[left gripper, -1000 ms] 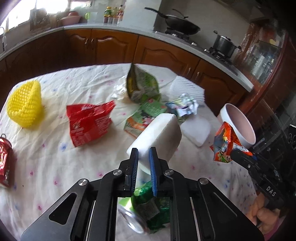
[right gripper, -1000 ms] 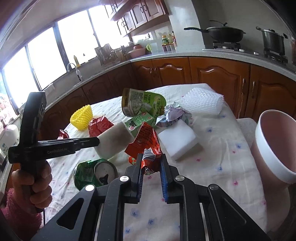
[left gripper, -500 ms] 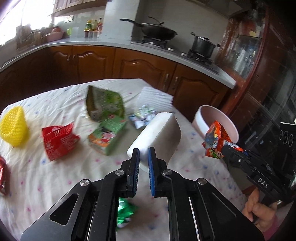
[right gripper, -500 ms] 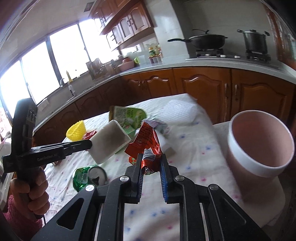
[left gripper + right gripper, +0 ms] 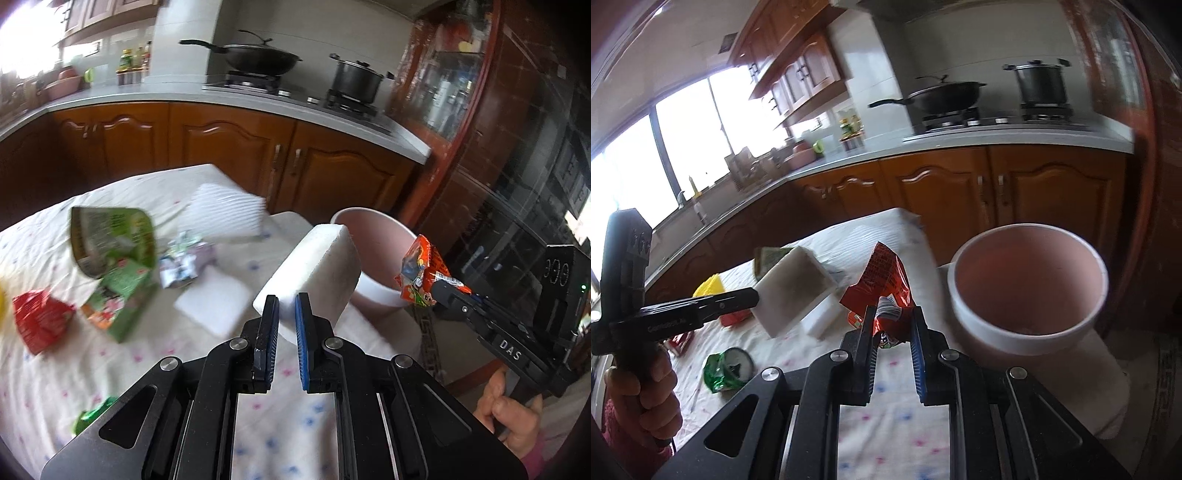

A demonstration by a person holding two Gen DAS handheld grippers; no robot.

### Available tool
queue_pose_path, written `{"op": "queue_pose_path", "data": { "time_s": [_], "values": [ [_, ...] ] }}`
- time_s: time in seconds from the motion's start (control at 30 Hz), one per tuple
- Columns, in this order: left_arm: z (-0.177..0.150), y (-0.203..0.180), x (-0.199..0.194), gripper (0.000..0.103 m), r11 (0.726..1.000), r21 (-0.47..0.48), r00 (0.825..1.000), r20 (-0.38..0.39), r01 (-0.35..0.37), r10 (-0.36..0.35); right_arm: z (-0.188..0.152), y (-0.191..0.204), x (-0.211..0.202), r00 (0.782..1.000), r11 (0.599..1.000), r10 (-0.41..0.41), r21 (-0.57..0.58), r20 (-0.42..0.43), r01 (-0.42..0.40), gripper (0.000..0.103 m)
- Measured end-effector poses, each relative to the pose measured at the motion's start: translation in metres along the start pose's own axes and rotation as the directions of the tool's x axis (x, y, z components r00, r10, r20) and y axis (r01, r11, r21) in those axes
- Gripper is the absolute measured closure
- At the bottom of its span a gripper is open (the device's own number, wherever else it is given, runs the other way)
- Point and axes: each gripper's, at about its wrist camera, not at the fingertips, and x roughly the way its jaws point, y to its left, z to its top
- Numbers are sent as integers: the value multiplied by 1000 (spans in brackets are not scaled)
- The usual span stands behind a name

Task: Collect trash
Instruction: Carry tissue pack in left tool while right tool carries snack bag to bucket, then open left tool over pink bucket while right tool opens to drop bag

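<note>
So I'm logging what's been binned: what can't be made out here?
- Pink bin: its bottom is hidden by its near wall, right wrist view.
- Green can: cut off by left gripper, left wrist view.
- Green packet: print motion-blurred.

Matt white foam block (image 5: 314, 273); glossy crinkled foil wrapper (image 5: 882, 291); smooth matt pink plastic bin (image 5: 1027, 328); soft printed cloth over the bench (image 5: 122, 369); polished wooden cabinets (image 5: 229, 147).

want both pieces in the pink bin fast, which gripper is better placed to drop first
Right, probably. The right gripper, shut on the red snack wrapper, sits just beside the pink bin rim. The left gripper holds the white foam block back over the table.
</note>
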Motion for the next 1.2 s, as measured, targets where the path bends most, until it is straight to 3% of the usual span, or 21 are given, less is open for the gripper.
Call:
{"op": "queue_pose_path", "data": {
  "time_s": [0.3, 0.6, 1.1, 1.2],
  "values": [
    [23, -42, 27, 95, 997, 41, 997, -13, 72, -71, 14, -48, -13, 996, 995, -82, 58, 30, 80, 87],
    [53, -69, 70, 95, 992, 43, 992, -54, 115, -113, 28, -86, 0, 993, 989, -119, 90, 6, 118, 87],
    [75, -95, 152, 94, 993, 63, 980, -177, 102, -89, 38, -126, 48, 986, 983, -135, 112, -101, 146, 86],
    [73, -96, 161, 90, 994, 58, 976, -202, 92, -79, 38, -132, 56, 983, 981, -135, 120, -124, 150, 80]
  ]
}}
